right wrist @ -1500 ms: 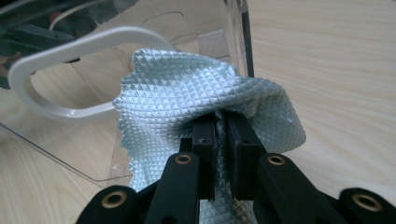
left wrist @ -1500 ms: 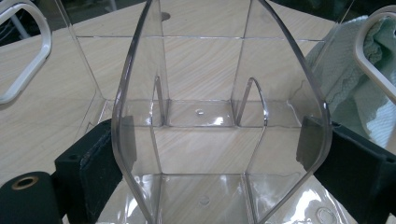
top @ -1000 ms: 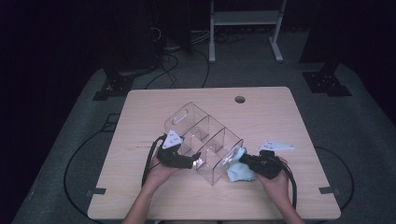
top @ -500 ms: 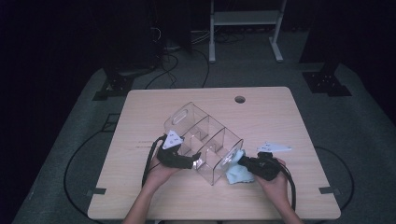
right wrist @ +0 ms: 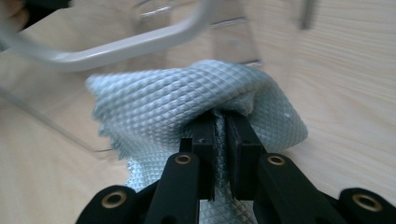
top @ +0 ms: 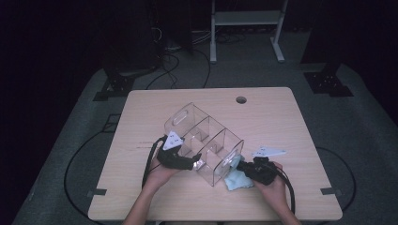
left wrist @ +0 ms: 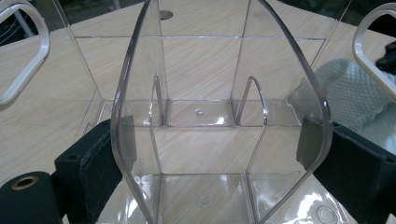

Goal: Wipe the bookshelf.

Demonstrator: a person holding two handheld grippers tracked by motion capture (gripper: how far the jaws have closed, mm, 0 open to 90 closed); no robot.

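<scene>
Clear organizer (top: pixel 204 143) lies tipped on the table (top: pixel 281 117), mid-tabletop. Left gripper (top: pixel 195 162) clamps its near wall, jaws spread wide either side of the plastic, steadying it. Right gripper (top: pixel 241 165), jaws pinched on a pale blue cloth (top: pixel 234 178), presses it against the organizer's end. Wiping looks underway; the inner compartments probably remain.

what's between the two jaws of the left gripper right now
A curved wall of the clear plastic organizer stands between them, and the jaws clamp it from both sides. The left gripper view shows this.
</scene>
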